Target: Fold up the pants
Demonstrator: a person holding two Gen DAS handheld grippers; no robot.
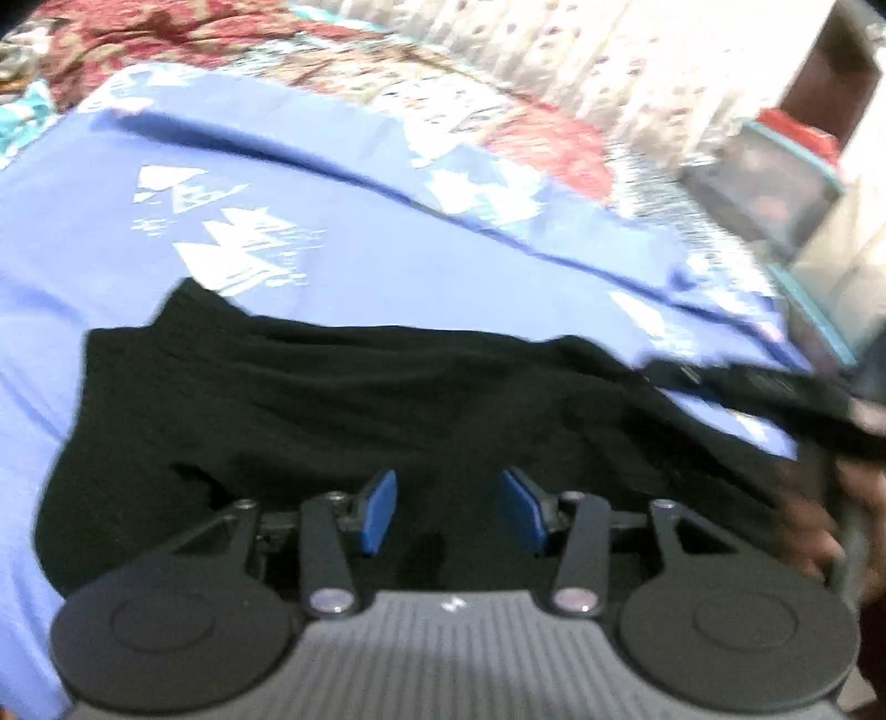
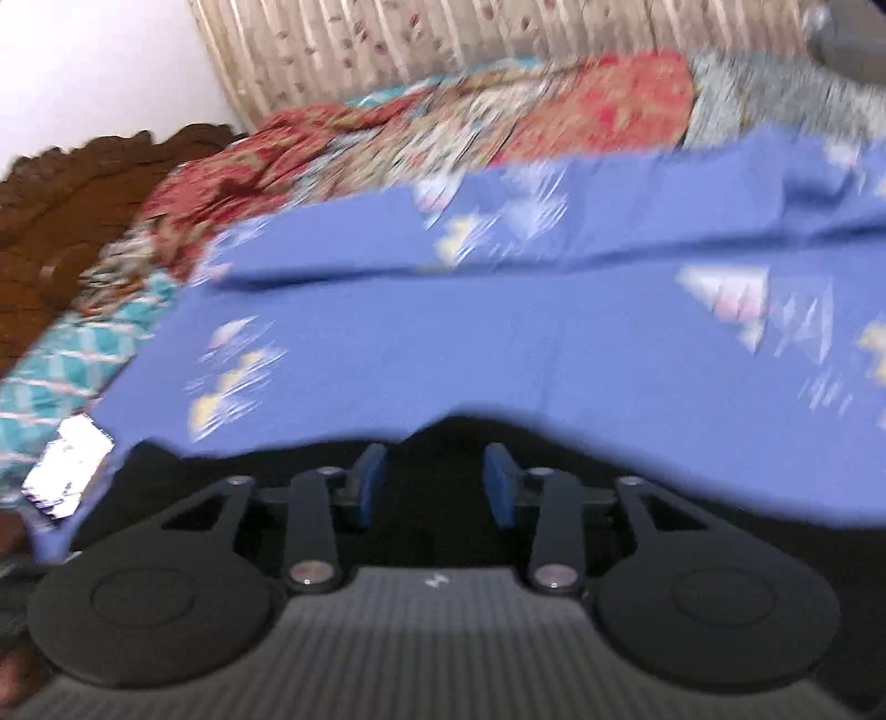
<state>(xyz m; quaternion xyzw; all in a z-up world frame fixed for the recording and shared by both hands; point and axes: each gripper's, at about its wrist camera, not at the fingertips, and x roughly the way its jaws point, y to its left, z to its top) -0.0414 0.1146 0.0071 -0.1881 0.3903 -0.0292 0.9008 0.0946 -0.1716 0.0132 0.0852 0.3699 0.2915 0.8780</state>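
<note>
So the count: you had one pair of black pants (image 1: 343, 399) and one blue sheet with white triangle prints (image 1: 310, 277) under it. Behind that was one red-and-teal patterned quilt (image 2: 387, 138), one carved wooden headboard (image 2: 72, 188) and one curtain (image 2: 443, 50). You were holding two grippers, the left gripper (image 1: 448, 512) and the right gripper (image 2: 434, 487), each with two blue pads (image 1: 379, 512). There was also one white crinkly packet (image 2: 66, 476) at the sheet's edge and one teal-rimmed box (image 1: 769, 183), too blurry to say more.
</note>
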